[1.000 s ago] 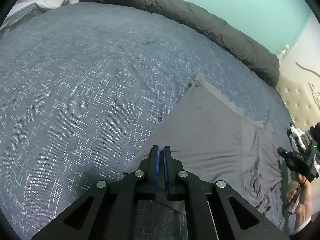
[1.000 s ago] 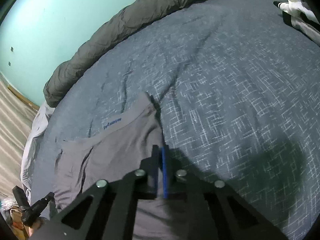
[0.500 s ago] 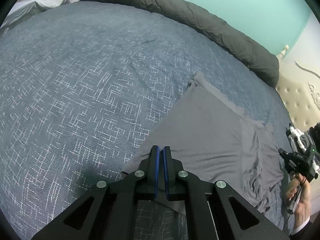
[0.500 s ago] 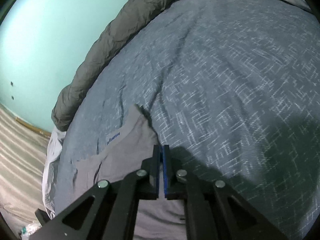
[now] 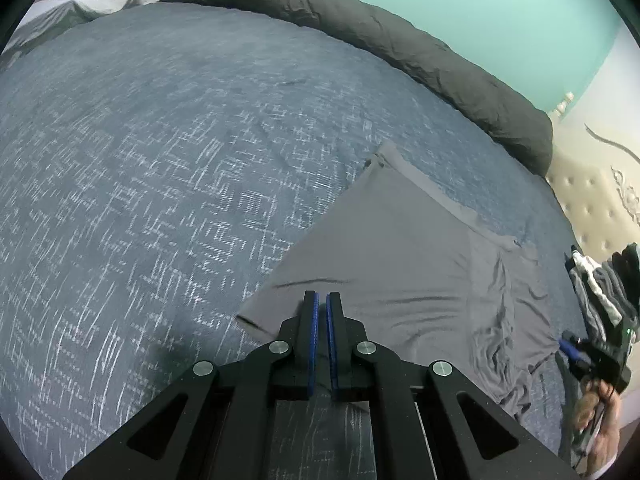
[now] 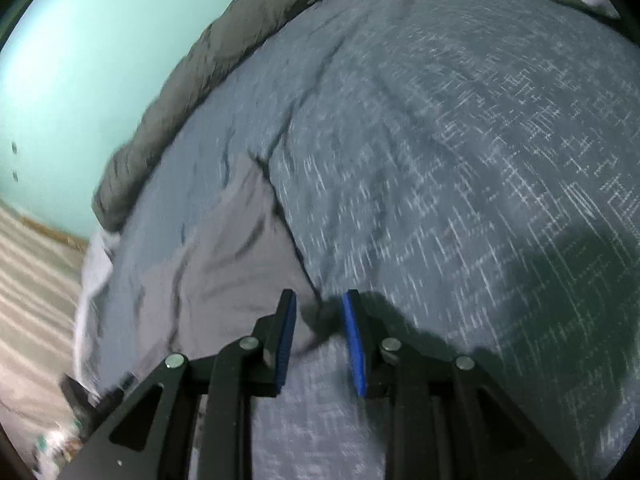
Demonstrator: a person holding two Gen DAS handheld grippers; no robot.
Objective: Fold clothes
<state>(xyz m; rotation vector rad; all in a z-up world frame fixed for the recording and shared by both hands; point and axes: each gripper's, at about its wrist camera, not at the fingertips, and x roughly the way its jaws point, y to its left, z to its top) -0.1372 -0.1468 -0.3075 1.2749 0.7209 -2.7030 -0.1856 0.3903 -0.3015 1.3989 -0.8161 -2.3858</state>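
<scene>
Blur smears most of your right wrist view, so the grey garment (image 6: 224, 264) reads only as a rumpled patch on the blue bedspread (image 6: 460, 152), and your hand (image 5: 600, 412) is half cut off at the left view's edge. Your left gripper (image 5: 320, 312) sits pinched together over the garment's near corner, though you can't tell if cloth's caught in it. Your right gripper (image 6: 318, 312) has just been opening, jaws apart, its pads clear of the dark fold at the garment's edge between them.

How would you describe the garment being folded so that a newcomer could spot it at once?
On the blue-grey patterned bedspread, below the dark grey rolled duvet, lies a plain grey garment. Unlike the speckled cover, it is unpatterned, smooth on one side and wrinkled on the other.
</scene>
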